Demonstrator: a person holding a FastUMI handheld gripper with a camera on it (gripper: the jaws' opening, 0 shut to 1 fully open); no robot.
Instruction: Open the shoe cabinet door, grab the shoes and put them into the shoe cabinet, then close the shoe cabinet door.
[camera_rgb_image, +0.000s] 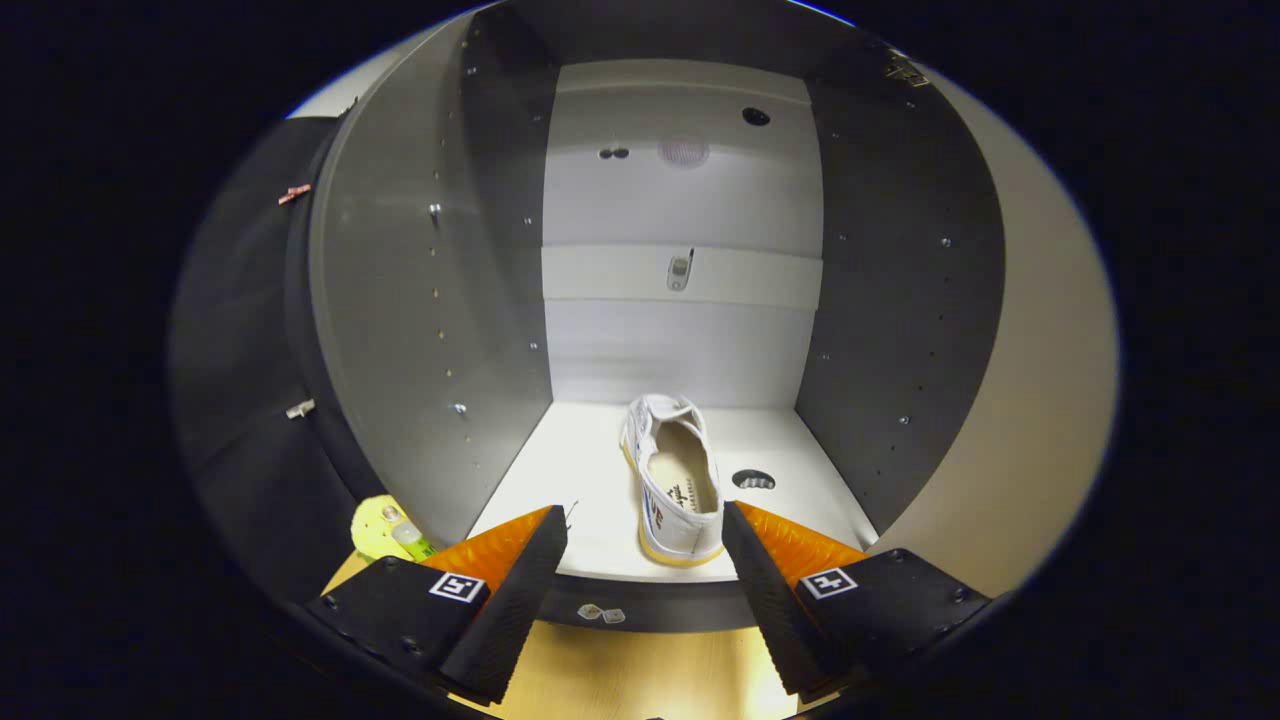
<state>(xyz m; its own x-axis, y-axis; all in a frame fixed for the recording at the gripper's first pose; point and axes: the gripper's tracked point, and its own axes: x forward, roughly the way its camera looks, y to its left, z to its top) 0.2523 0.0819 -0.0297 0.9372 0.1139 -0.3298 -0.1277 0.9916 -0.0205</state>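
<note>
A white canvas shoe (675, 480) with a tan sole stands on the floor (570, 470) of the open shoe cabinet, heel toward me, toe pointing at the back wall. My gripper (645, 525) is open, its fingers spread just outside the cabinet's front edge, with the shoe's heel between and slightly beyond the tips. Neither finger touches the shoe. The cabinet door (240, 400) hangs open, dark, on the left.
The cabinet has grey side walls (430, 300), a pale back panel with a cross rail (680, 275) and a round hole (753, 480) in its floor beside the shoe. A yellow-green object (385, 530) lies low at the left by the door. Wooden flooring (650, 680) runs beneath the fingers.
</note>
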